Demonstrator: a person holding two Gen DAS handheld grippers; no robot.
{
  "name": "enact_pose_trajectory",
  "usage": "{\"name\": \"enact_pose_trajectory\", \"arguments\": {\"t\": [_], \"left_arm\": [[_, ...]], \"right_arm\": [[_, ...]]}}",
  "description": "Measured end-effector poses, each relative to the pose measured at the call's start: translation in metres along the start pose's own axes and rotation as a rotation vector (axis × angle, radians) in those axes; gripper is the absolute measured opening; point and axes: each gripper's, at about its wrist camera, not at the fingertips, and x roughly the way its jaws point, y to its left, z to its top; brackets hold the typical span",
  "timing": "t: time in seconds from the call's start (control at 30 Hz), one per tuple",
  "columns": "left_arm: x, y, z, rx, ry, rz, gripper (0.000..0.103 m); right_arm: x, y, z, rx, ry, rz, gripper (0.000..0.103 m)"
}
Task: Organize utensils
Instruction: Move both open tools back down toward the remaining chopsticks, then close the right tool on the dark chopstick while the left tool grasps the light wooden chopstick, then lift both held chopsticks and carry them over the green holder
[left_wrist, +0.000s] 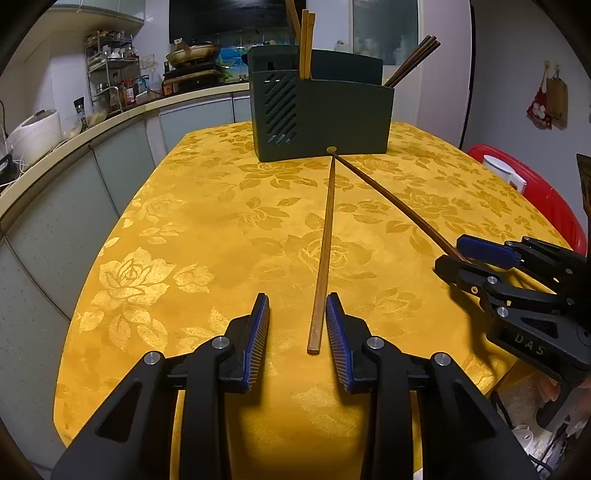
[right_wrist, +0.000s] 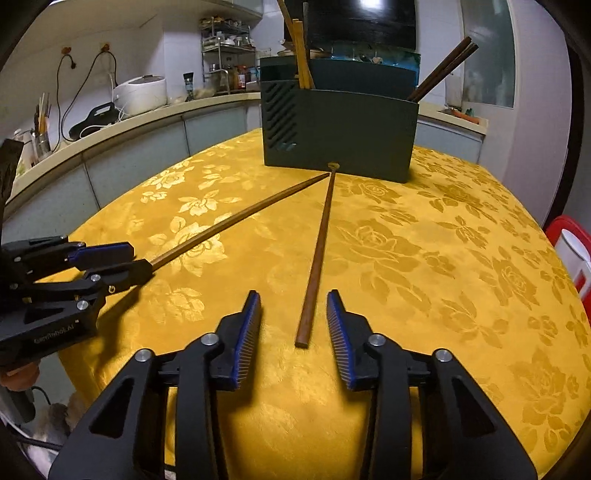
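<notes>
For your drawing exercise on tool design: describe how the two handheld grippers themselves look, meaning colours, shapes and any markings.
Both the left gripper and right gripper are matte black, with angular, triangular-cutout linkages and silver round pivot bolts. Each finger carries a blue ribbed pad. Pale lettering marks the bodies' sides; one reads roughly "DAS". No cables or sleeves are visible on them.

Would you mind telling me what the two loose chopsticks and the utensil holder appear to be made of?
Light chopstick: probably bamboo or pale wood, matte tan with square-cut end. Dark chopstick: likely stained or lacquered wood, reddish-brown, slightly smoother. Utensil holder: seemingly moulded plastic, matte dark green with slotted vents.
</notes>
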Motion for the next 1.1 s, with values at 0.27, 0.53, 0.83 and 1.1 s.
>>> {"name": "enact_pose_trajectory", "arguments": {"t": [0.27,0.53,0.83,1.1], "left_arm": [[-0.002,-0.012,-0.002,0.038,-0.022,-0.001,0.014],[-0.003,-0.016,-0.002,0.06,-0.021,0.006,0.006],[-0.027,0.0,0.016,-0.013,-0.079,-0.007,0.006],[-0.067,0.011,0.042,-0.066,-0.178,-0.034,0.006]], "right_arm": [[-0.002,-0.003,-0.002,0.007,-0.012,-0.008,0.015],[-0.002,-0.004,0.0,0.015,0.006,0.02,0.008],[-0.022,-0.02,0.012,0.082,-0.014,0.041,0.007],[-0.064,-0.037,0.034,0.107,-0.125,0.026,0.007]]}}
